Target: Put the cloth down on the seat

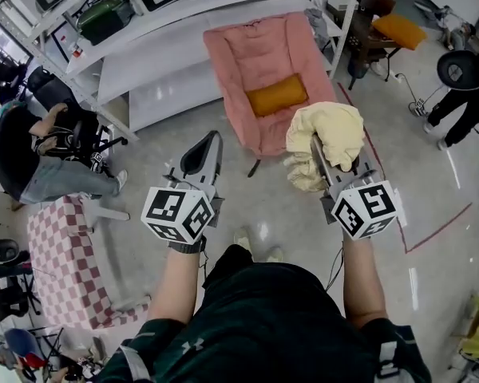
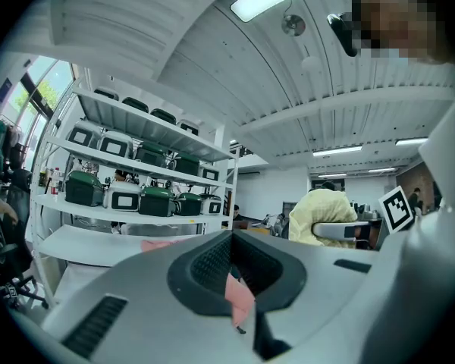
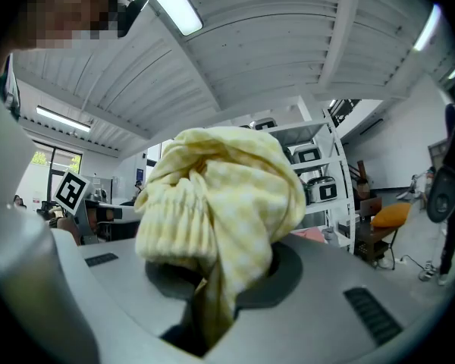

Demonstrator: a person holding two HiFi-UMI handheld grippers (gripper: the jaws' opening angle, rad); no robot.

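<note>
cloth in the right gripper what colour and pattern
The cloth is pale yellow with a faint check; the right gripper view shows it best.

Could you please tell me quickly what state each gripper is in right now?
Left gripper: closed, holding nothing.
Right gripper: closed on the yellow cloth.

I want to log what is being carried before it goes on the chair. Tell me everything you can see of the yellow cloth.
The cloth is pale yellow with a faint check weave and one ribbed band, and looks like soft fabric. It is bunched into a loose lump. One fold is pinched between the jaws of the right gripper and the rest is piled above them. It is held in the air by the near right edge of the pink seat, not lying on it. Nothing else touches it.
</note>
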